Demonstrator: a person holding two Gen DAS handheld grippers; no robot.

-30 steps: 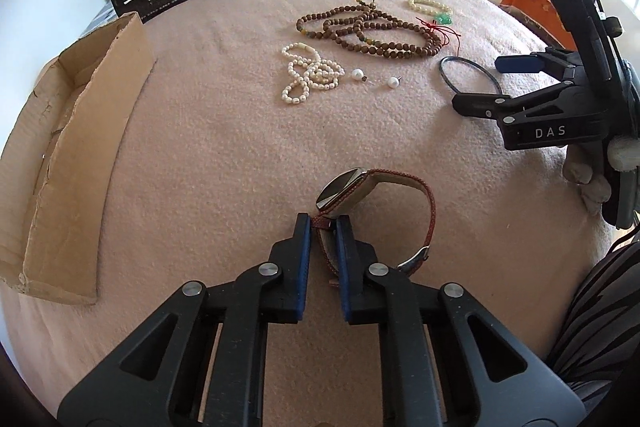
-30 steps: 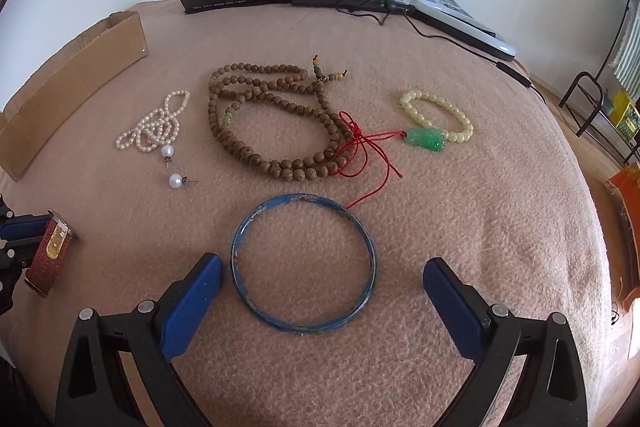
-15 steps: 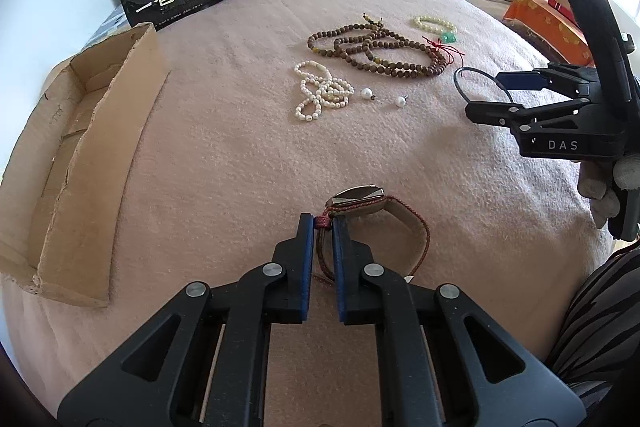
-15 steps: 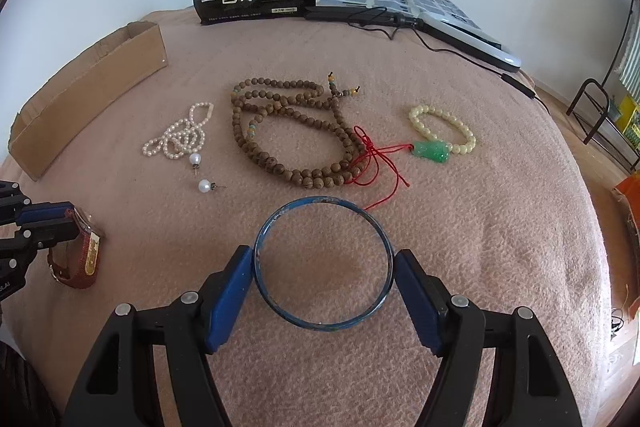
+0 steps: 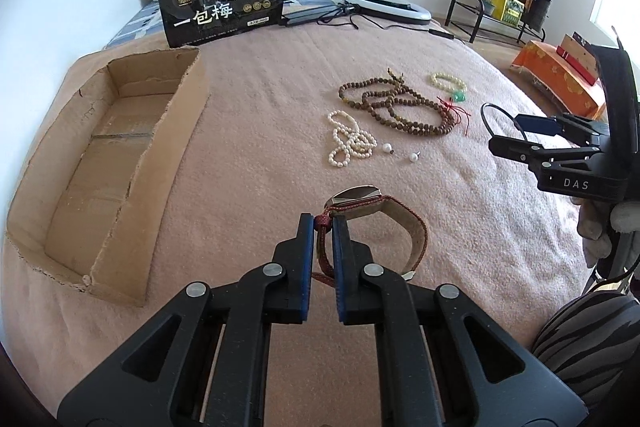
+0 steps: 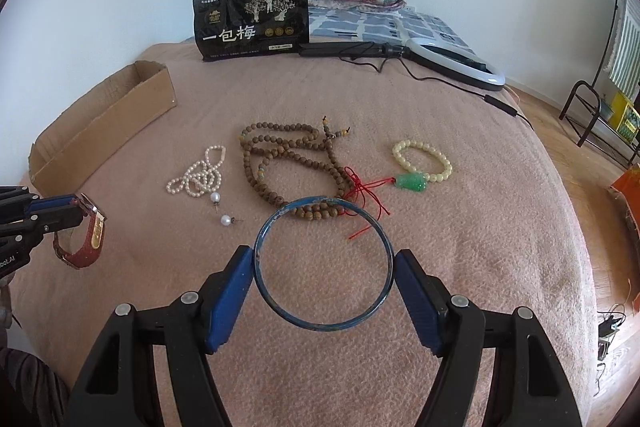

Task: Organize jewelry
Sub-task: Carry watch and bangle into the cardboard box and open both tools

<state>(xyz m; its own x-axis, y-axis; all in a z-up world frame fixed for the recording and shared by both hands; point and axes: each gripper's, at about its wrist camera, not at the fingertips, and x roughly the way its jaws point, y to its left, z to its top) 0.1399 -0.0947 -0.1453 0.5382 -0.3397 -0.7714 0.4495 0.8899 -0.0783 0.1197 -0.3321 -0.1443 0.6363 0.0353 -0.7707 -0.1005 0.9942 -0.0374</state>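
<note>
Left wrist view, what I hold: my left tongs (image 5: 322,227) are pinched nearly shut on the red strap of a wristwatch (image 5: 372,211); its face points away from me and the loop hangs to the right of the pads.
Left wrist view, doing it well: I judge the strap grip is thin, so I should carry it level and slowly to the open cardboard box (image 5: 100,163), ahead and to the left, and release low inside it.
Left wrist view, pose: my tongs slope steeply down toward the pink blanket (image 5: 260,115).
Right wrist view, what I hold: my right tongs (image 6: 324,279) stand fairly wide, both blue pads pressing the sides of a blue bangle (image 6: 322,325), clear of the blanket.
Right wrist view, doing it well: squeeze gently; a rigid ring could pop out sideways.
Right wrist view, surroundings: just beyond the bangle lie wooden prayer beads (image 6: 292,163), a pearl strand (image 6: 198,175) and a pale bead bracelet (image 6: 422,161).
Right wrist view, pose: sloping down likewise, the left tongs far off to my left.
</note>
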